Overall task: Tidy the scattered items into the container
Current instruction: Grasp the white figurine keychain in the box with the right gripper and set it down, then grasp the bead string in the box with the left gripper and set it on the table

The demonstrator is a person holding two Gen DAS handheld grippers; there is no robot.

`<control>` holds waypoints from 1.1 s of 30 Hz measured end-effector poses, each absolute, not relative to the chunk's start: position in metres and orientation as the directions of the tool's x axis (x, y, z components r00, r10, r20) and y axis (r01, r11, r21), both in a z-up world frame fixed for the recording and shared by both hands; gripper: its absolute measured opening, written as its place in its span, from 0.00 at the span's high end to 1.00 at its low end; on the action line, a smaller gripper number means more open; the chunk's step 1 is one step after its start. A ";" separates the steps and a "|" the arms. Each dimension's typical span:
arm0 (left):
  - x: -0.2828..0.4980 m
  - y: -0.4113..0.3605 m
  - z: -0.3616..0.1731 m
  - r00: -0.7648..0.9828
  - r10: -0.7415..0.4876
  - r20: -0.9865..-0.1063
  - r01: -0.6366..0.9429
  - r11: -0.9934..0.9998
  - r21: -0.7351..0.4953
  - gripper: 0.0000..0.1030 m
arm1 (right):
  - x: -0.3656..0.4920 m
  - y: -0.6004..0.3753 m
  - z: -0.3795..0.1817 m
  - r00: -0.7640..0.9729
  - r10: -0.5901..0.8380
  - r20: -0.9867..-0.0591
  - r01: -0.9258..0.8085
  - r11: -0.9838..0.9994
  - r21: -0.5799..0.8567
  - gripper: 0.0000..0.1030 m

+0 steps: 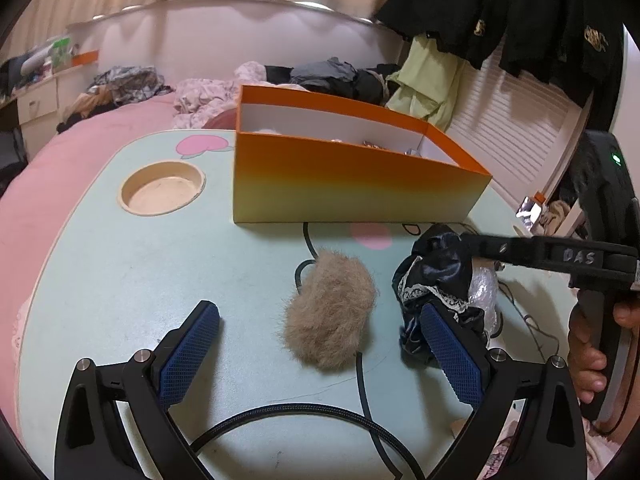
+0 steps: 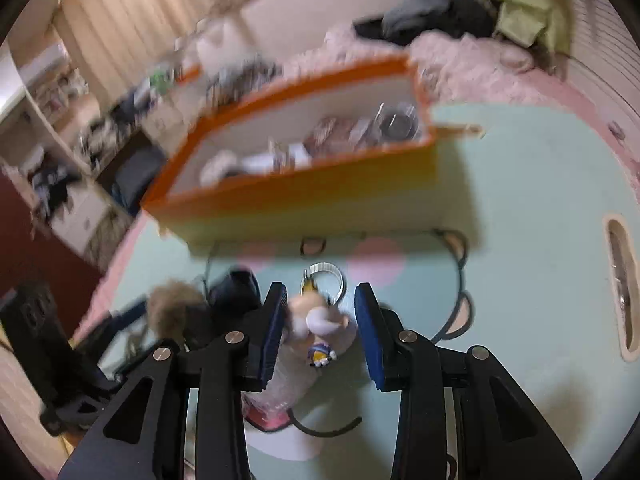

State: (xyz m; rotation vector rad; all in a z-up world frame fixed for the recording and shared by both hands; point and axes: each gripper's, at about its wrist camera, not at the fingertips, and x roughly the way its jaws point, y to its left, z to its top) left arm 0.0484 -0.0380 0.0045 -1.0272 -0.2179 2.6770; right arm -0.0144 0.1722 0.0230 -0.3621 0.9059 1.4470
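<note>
The orange box (image 1: 352, 184) stands at the back of the pale green table (image 1: 120, 272), with several small items inside it (image 2: 304, 204). A tan fuzzy pouch (image 1: 330, 312) lies between the wide-open fingers of my left gripper (image 1: 318, 310), untouched. A dark satin cloth with lace trim (image 1: 436, 276) lies to its right, beside a plastic-wrapped item (image 1: 484, 284). In the right wrist view my right gripper (image 2: 320, 290) stands around a small figure keychain in clear wrap (image 2: 316, 320), lying on the table. Its left pad is near the figure, and a gap shows at the right pad.
A round cup recess (image 1: 162, 192) is sunk in the table at the left, and a slot (image 2: 624, 284) near its right edge. Black cables (image 1: 360, 400) run across the tabletop. A pink bed with piled clothes (image 1: 200, 96) lies behind.
</note>
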 end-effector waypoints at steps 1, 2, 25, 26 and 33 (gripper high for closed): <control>0.048 -0.039 0.005 -0.712 0.288 -0.640 -0.182 -0.957 -0.227 0.02 | -0.012 0.164 0.027 -0.078 0.731 -0.678 -0.938 0.177 0.298 0.46; 0.048 -0.039 0.007 -0.711 0.274 -0.648 -0.172 -0.961 -0.217 0.02 | -0.010 0.159 0.029 -0.049 0.755 -0.654 -0.934 0.197 0.298 0.38; -0.159 0.026 0.042 -0.439 0.198 -0.876 -0.123 -0.980 -0.160 0.58 | -0.013 0.134 0.002 -0.095 0.767 -0.634 -0.930 0.160 0.332 0.27; -0.162 0.027 0.039 -0.431 0.210 -0.878 -0.129 -0.977 -0.170 0.62 | -0.014 0.134 0.002 -0.094 0.768 -0.634 -0.930 0.160 0.331 0.27; -0.161 0.025 0.031 -0.431 0.239 -0.870 -0.143 -0.970 -0.196 0.92 | -0.017 0.133 0.005 -0.092 0.770 -0.632 -0.927 0.166 0.337 0.27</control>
